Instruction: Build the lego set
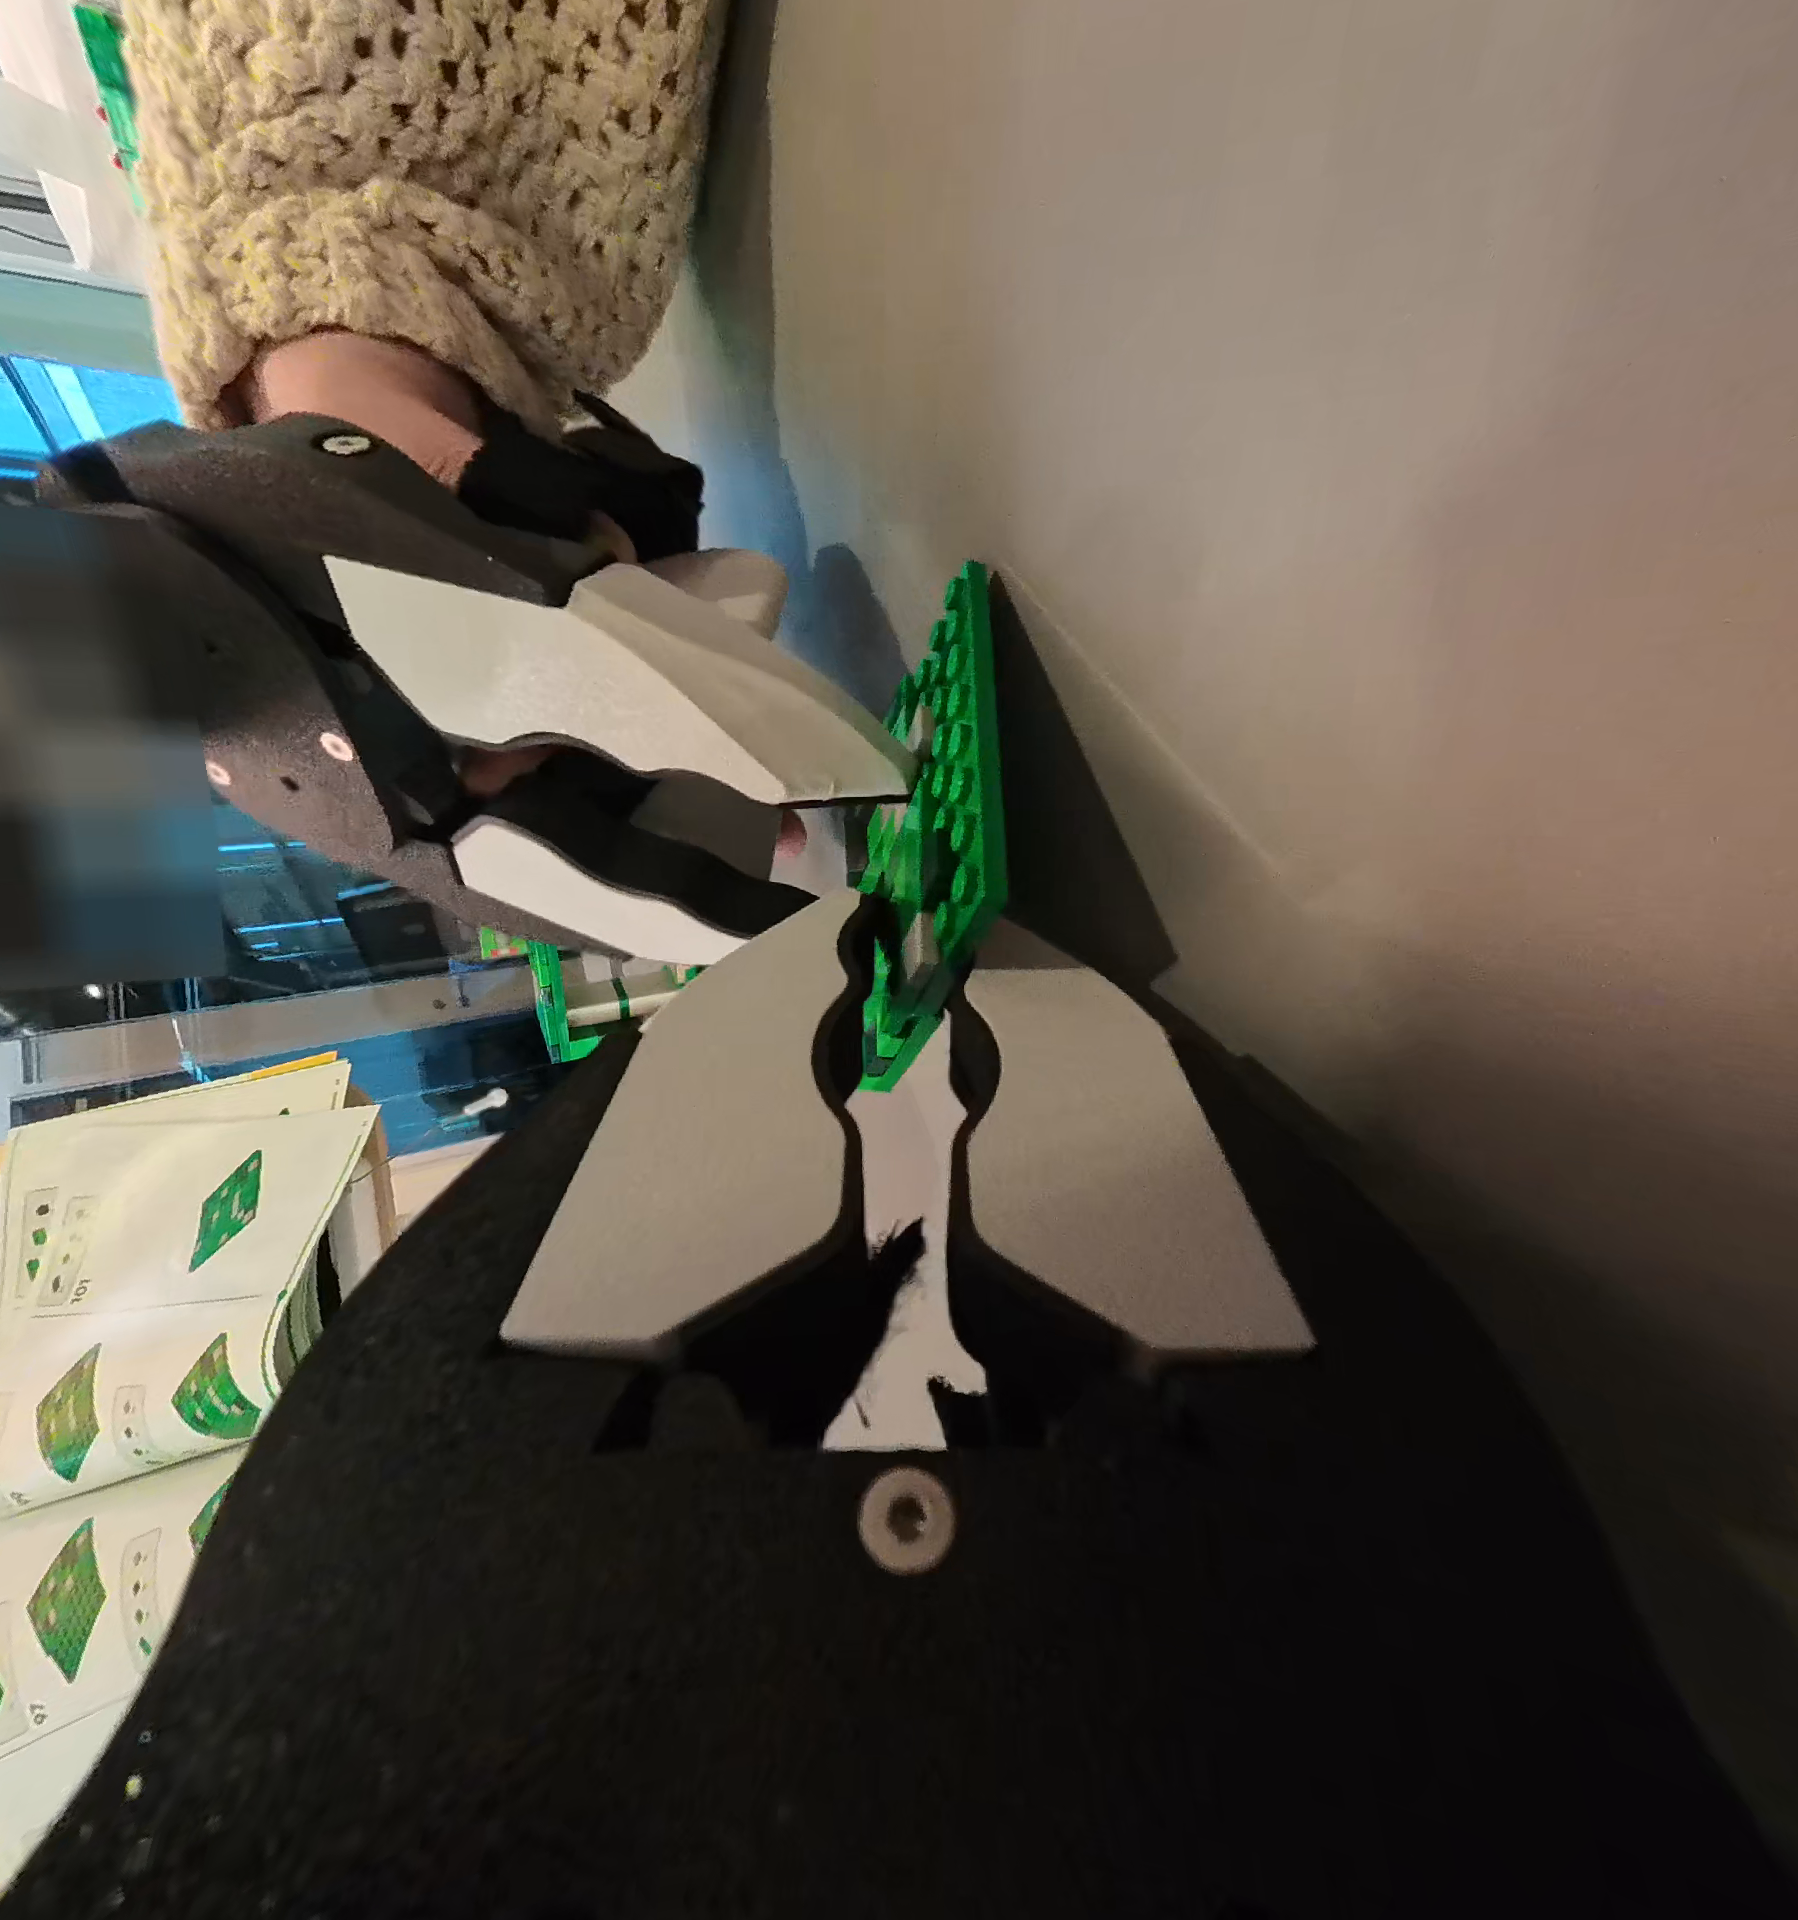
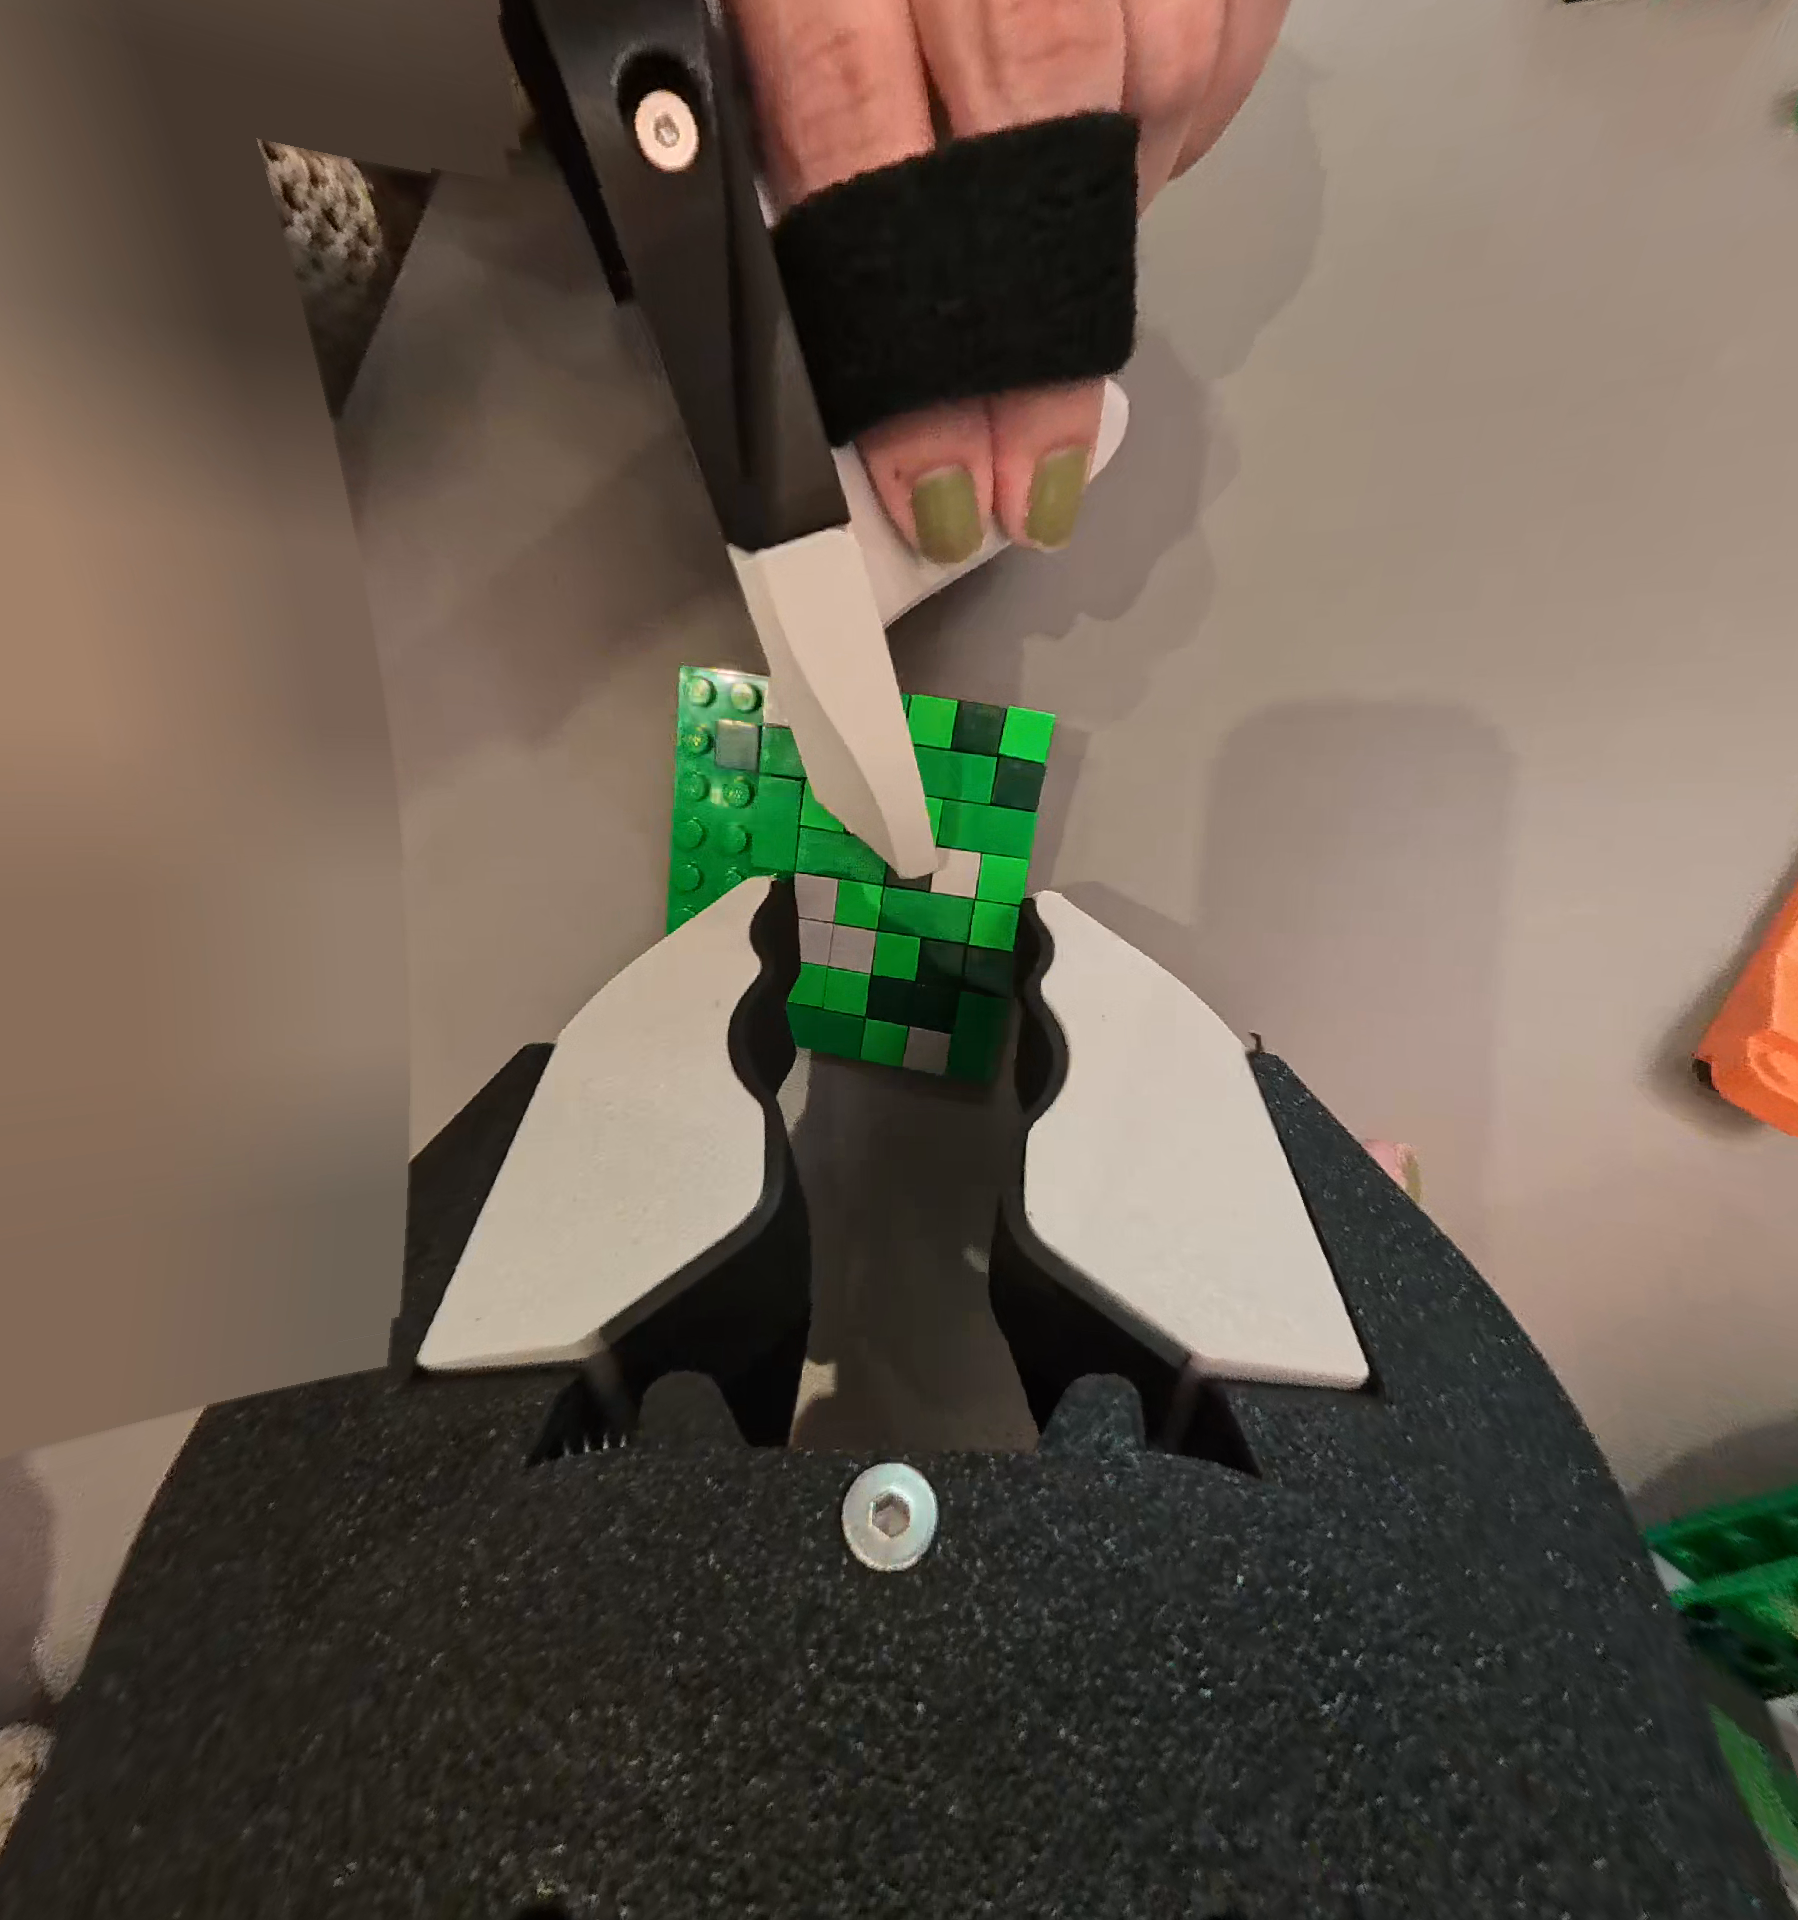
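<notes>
The green lego plate (image 2: 739,821) lies flat on the pale desk (image 2: 1394,623), most of its top covered with smooth square tiles in several greens and a few greys, and a strip of bare studs showing along its left side. The right tongs (image 2: 900,899) are spread wide and reach over the near part of the plate, so the tiled patch sits between the two tips; the left-hand tip lies over the studded strip and the other just beside the plate's right edge. The left tongs (image 2: 910,852) come down steeply from the far side, held by a hand (image 2: 978,104) with a black strap (image 2: 957,270) across the fingers, and their point meets the tiles near the middle of the plate, between the right tongs' tips. In the left wrist view (tilted, so the desk (image 1: 1394,416) stands like a wall) the left tongs (image 1: 910,935) are drawn nearly together over the plate (image 1: 962,748). A small grey tile (image 1: 918,948) seems to sit in the narrow gap, though I cannot tell whether they pinch it. The right tongs (image 1: 838,847) enter there from the left, below a cream knit sleeve (image 1: 407,187), one tip touching the plate. An open instruction booklet (image 1: 147,1299) lies off to the side. An orange piece (image 2: 1788,997) and more green bricks (image 2: 1768,1590) lie well apart on the right.
</notes>
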`<state>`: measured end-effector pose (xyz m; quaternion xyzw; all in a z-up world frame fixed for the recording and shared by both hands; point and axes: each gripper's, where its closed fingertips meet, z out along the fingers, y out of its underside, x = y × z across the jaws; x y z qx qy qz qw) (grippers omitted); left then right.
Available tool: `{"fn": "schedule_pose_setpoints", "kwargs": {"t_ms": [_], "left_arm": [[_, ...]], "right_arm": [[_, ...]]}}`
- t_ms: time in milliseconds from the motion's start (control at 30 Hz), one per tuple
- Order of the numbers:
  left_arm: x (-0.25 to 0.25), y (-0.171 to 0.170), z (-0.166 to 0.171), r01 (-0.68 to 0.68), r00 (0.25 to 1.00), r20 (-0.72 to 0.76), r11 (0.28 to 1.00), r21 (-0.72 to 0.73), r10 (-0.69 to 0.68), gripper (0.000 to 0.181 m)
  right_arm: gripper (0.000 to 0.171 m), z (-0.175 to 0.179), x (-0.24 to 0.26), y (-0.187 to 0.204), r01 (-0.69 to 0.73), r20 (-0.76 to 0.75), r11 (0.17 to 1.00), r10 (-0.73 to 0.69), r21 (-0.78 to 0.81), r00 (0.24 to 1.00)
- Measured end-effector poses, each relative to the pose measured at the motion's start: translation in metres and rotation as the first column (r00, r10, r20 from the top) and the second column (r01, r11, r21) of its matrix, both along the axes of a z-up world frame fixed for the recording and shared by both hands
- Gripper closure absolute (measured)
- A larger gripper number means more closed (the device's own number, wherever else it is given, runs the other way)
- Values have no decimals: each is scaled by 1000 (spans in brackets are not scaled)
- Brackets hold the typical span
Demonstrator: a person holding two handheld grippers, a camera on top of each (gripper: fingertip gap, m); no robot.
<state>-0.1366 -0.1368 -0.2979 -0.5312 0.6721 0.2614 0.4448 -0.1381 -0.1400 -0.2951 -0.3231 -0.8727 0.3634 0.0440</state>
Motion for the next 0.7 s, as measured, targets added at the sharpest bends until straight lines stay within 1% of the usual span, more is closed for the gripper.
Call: {"fn": "schedule_pose_setpoints", "kwargs": {"t_ms": [67,133,167,200,233,300,467,700], "left_arm": [[0,1,1,11,1000,4,999,39,-11,168],[2,3,11,17,1000,2,988,156,-18,149],[2,2,10,34,999,-25,983,183,-30,154],[2,0,5,51,997,-65,983,176,-40,168],[2,-1,2,54,995,-90,984,169,-40,174],[1,-1,1,49,996,-78,985,165,-36,174],[2,-1,1,55,996,-73,985,162,-44,175],[2,0,1,62,996,-71,984,168,-50,175]], "right_arm": [[131,-1,1,-1,15,-16,1000,-15,-9,1000],[131,-2,2,-2,25,-26,1000,-26,-10,999],[131,-2,2,-3,29,-26,1000,-29,-12,999],[131,-2,2,-4,27,-29,1000,-27,-11,999],[131,-3,2,-5,28,-34,1000,-28,-6,999],[131,-4,4,-6,35,-38,999,-35,8,999],[131,-5,7,-7,67,21,997,-66,-45,998],[132,-6,8,-5,46,61,996,-41,-71,997]]}}
